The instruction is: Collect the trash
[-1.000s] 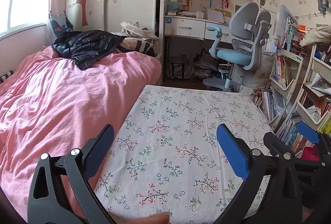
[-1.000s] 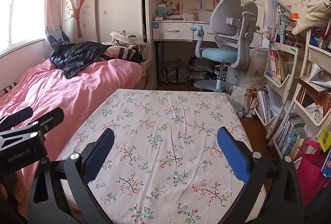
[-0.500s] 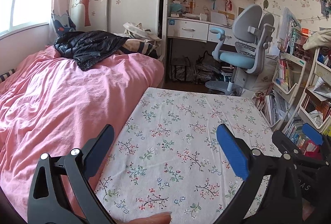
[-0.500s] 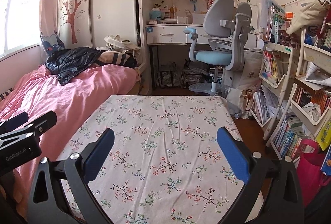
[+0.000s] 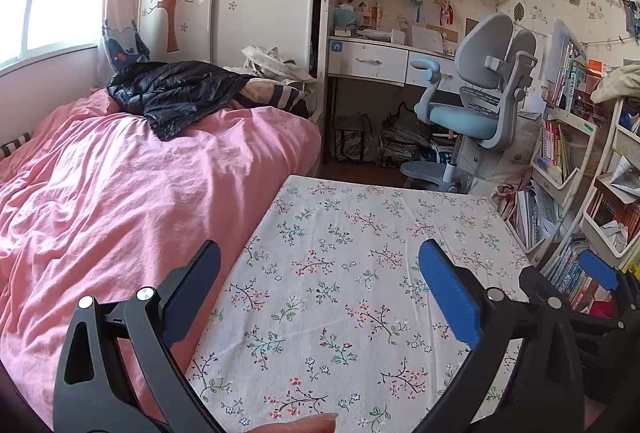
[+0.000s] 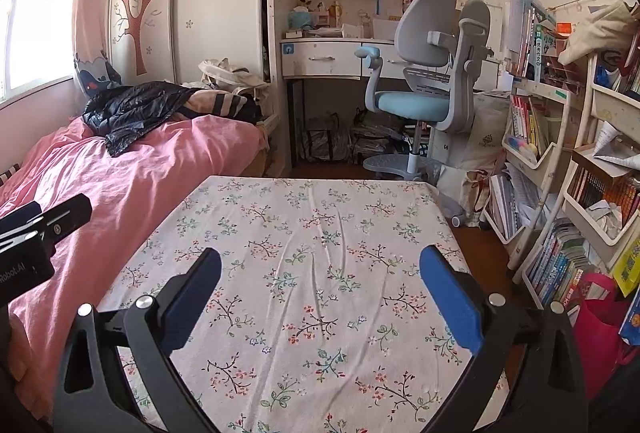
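No trash shows on the table in either view. My left gripper (image 5: 320, 285) is open and empty above the near part of a table with a floral cloth (image 5: 360, 233). My right gripper (image 6: 320, 285) is open and empty above the same table (image 6: 320, 217). The right gripper's blue-tipped finger also shows at the right edge of the left wrist view (image 5: 596, 269). The left gripper's body shows at the left edge of the right wrist view (image 6: 36, 233).
A bed with a pink cover (image 5: 120, 193) lies left of the table, with a black jacket (image 5: 172, 93) on it. A grey and blue desk chair (image 6: 428, 89) and desk (image 6: 332, 57) stand behind. Bookshelves (image 6: 560, 153) and a pink bag (image 6: 604, 317) stand right.
Both grippers have tilted and drawn back a little, so the room has shifted in view. Both stay open and empty.
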Tool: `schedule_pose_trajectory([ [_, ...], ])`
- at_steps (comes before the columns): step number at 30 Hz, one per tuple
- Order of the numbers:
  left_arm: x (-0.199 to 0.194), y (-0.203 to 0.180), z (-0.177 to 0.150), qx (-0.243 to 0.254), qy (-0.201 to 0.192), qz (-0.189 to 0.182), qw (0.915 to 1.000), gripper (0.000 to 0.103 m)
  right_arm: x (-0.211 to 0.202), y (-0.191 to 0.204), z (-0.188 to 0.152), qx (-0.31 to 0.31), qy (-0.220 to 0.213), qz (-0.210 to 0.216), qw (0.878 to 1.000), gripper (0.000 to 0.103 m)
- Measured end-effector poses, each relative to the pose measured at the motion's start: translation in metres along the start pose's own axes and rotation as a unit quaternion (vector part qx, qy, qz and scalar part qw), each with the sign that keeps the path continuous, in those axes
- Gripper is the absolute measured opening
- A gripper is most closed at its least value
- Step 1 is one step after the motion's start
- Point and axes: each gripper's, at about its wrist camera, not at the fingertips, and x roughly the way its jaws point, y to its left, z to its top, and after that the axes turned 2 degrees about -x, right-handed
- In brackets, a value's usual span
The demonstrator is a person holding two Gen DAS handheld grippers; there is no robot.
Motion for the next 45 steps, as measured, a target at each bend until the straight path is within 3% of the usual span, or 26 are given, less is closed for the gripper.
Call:
schedule_pose_trajectory([
  [45, 0.007, 0.000, 0.004, 0.008, -0.007, 0.009, 0.9999, 0.096, 0.018, -0.005, -0.008, -0.022, 0.023, -0.002, 0.999, 0.095],
])
